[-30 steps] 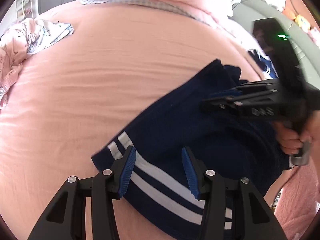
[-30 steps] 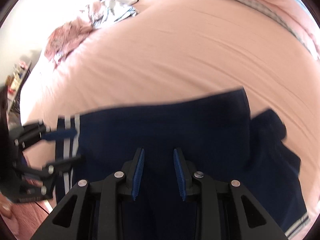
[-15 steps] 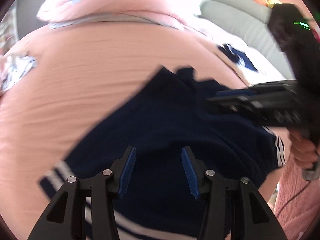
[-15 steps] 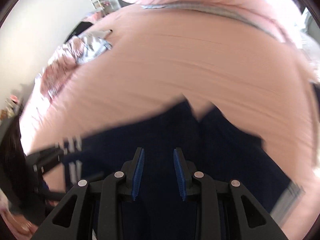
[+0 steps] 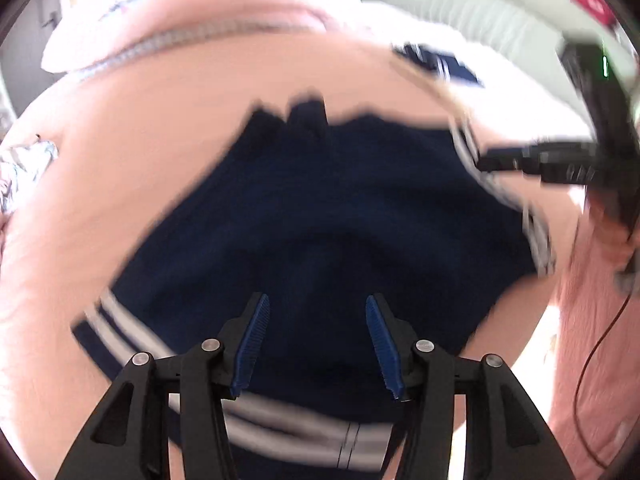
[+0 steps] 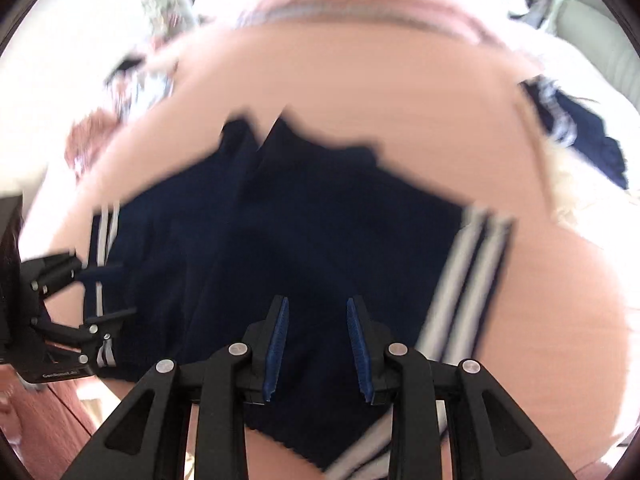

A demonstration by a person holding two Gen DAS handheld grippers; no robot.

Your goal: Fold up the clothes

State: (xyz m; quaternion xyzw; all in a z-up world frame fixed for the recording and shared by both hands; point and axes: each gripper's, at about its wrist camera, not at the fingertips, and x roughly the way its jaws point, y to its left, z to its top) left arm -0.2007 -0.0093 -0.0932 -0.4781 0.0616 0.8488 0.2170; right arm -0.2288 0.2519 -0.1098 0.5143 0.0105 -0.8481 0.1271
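Note:
A pair of dark navy shorts (image 5: 320,208) with white side stripes lies spread on the pink bed sheet (image 5: 120,128). It also shows in the right wrist view (image 6: 312,216). My left gripper (image 5: 316,340) is open and empty above the near hem of the shorts. My right gripper (image 6: 316,344) is open and empty above the same garment. The right gripper also shows in the left wrist view (image 5: 500,160) at the shorts' right striped edge. The left gripper shows in the right wrist view (image 6: 96,292) at the left striped edge. Both views are blurred.
A patterned garment (image 5: 20,168) lies at the far left of the bed, seen too in the right wrist view (image 6: 128,84). Another navy garment (image 6: 576,128) lies at the right side. A pink quilt (image 5: 192,12) and a grey sofa (image 5: 480,12) are behind.
Both grippers have swung round, so the shorts now sit centred under each. The shorts' right striped edge has come into view. Both stay open and empty.

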